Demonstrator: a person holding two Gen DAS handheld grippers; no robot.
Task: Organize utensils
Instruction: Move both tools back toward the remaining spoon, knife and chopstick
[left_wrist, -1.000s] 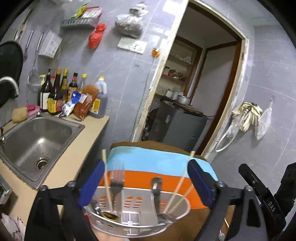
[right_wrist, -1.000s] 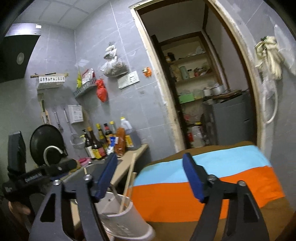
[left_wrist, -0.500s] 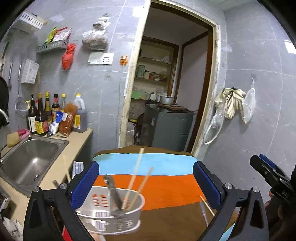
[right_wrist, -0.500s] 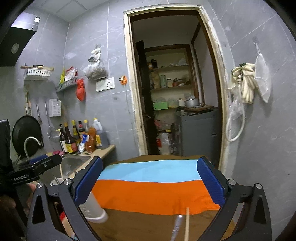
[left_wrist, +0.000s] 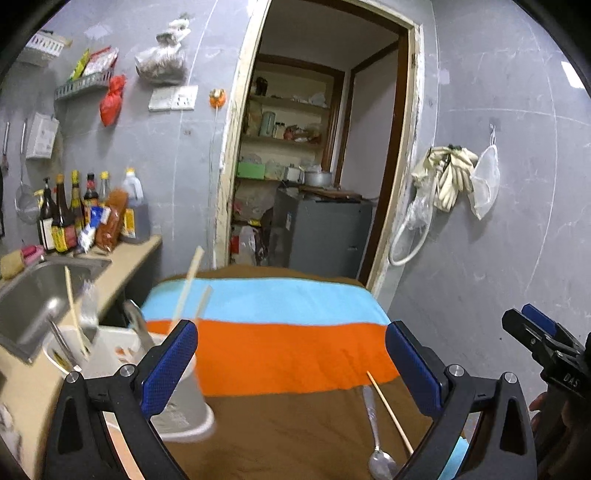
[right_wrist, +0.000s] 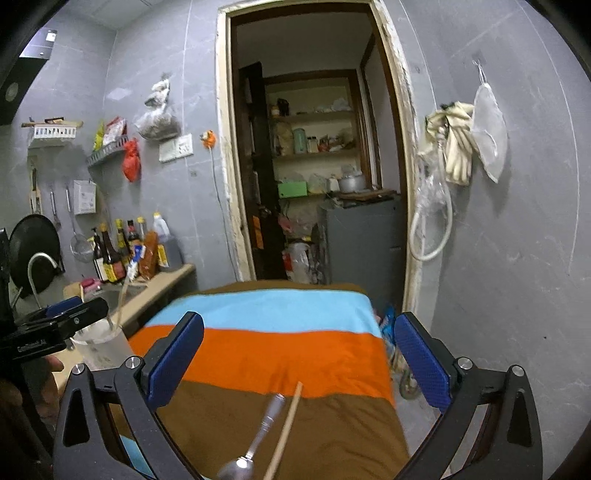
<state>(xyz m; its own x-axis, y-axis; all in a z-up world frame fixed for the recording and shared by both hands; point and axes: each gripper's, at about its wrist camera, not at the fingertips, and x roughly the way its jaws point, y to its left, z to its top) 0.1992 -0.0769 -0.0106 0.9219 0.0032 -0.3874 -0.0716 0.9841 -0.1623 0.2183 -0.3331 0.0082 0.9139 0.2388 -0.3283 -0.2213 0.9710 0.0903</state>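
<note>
A white utensil holder (left_wrist: 122, 373) with chopsticks and metal cutlery stands at the left edge of the striped cloth (left_wrist: 280, 350), by my left gripper's left finger. It also shows in the right wrist view (right_wrist: 101, 349). A metal spoon (left_wrist: 375, 435) and a single chopstick (left_wrist: 389, 413) lie on the brown stripe. In the right wrist view the spoon (right_wrist: 255, 443) and chopstick (right_wrist: 286, 432) lie between the fingers. My left gripper (left_wrist: 291, 369) is open and empty. My right gripper (right_wrist: 299, 365) is open and empty above the cloth.
A steel sink (left_wrist: 33, 295) and a row of sauce bottles (left_wrist: 85, 218) are on the counter to the left. A doorway with a grey cabinet (left_wrist: 321, 232) lies beyond the table. Gloves and a hose (left_wrist: 443, 184) hang on the right wall.
Both views have swung right and back. The holder has shifted from between my left fingers to their left side. The spoon and chopstick on the cloth have come into view.
</note>
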